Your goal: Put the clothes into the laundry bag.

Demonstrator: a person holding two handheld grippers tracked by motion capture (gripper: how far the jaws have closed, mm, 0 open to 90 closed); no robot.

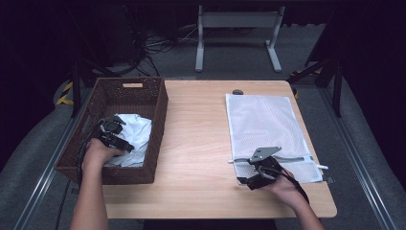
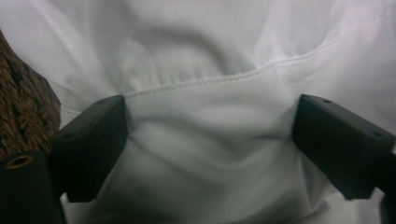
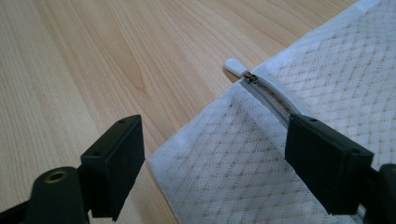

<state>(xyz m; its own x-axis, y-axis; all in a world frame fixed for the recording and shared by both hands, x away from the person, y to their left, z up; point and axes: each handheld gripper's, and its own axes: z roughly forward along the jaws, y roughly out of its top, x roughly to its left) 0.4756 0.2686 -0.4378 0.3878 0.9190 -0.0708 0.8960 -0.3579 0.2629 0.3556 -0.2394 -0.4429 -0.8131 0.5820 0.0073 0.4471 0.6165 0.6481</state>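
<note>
Landmark: the light wooden table (image 1: pixel 201 143).
Basket: a brown woven wicker basket (image 1: pixel 103 173) stood on the table's left end.
Cloth: a crumpled white cloth (image 1: pixel 136 136) lay inside the basket.
Left gripper (image 2: pixel 209 140): down in the basket, jaws apart with a fold of the cloth between them, not pinched.
Mesh bag: a white zippered mesh bag (image 1: pixel 265 124) lay flat on the table's right side.
Right gripper (image 3: pixel 215 154): jaws spread wide over the bag's near-left corner beside the zipper pull (image 3: pixel 235 66), gripping nothing.
</note>
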